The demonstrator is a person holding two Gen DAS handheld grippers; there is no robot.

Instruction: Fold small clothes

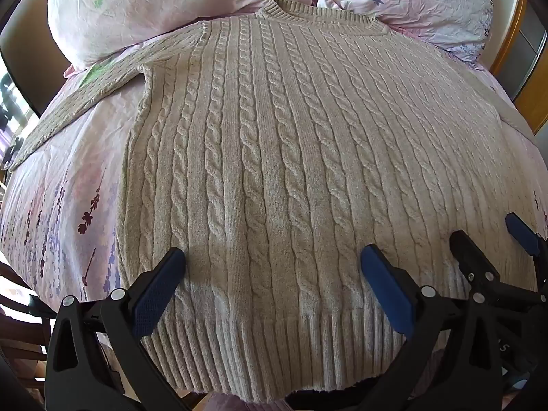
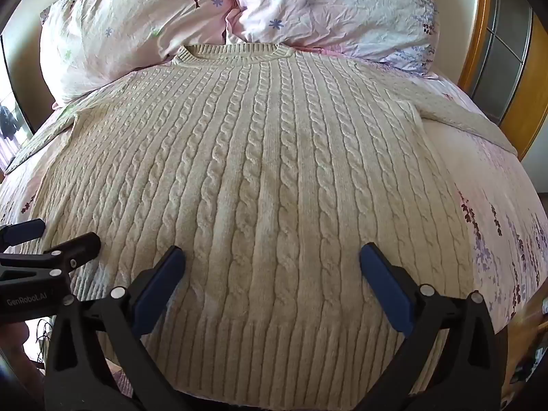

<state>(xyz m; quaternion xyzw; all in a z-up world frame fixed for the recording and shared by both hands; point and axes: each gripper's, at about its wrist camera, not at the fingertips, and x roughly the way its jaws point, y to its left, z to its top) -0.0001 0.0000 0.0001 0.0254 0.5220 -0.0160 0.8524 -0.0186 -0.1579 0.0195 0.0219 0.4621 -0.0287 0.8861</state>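
Note:
A cream cable-knit sweater (image 1: 274, 157) lies flat, front up, on the bed, collar far from me, ribbed hem nearest. It also shows in the right wrist view (image 2: 260, 178). Its sleeves spread out to the left (image 1: 78, 102) and right (image 2: 455, 109). My left gripper (image 1: 273, 257) is open and empty, just above the hem on the left half. My right gripper (image 2: 272, 257) is open and empty above the hem on the right half. Each gripper shows at the edge of the other's view: the right one (image 1: 486, 236), the left one (image 2: 65, 233).
The sweater rests on a pink floral bedsheet (image 1: 61, 198). Two pink floral pillows (image 2: 137, 24) (image 2: 335, 10) lie behind the collar. A wooden bed frame (image 2: 476, 27) stands at the right. The near bed edge runs just under the hem.

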